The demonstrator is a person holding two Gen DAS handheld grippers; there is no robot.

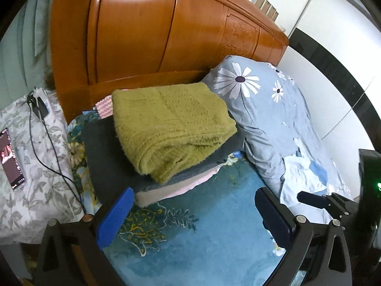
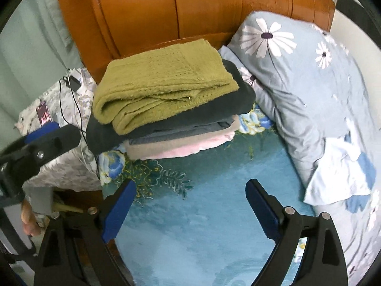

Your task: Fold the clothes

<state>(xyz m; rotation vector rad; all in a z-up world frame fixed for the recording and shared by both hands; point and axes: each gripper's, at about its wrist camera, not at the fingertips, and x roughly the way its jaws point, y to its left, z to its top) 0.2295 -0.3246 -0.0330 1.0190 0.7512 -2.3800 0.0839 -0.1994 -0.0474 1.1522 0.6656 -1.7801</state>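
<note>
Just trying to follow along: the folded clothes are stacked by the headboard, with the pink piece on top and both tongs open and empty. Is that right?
Not quite. The top of the stack is the green sweater; the pink piece lies at the bottom, as the right wrist view shows. The rest holds: the stack sits by the headboard, and the left tongs and right tongs are open and empty.

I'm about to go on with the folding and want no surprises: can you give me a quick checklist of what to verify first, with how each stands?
1. Left gripper open and empty: ok.
2. Right gripper open and empty: ok.
3. Green knit folded and lying on top of the stack: ok.
4. Stack squared up: not ok, the dark garment juts out past the pink layer below.
5. Bare blue bedspread ahead of both grippers: ok.
6. Next unfolded garment in view: cannot tell, none shows.
</note>
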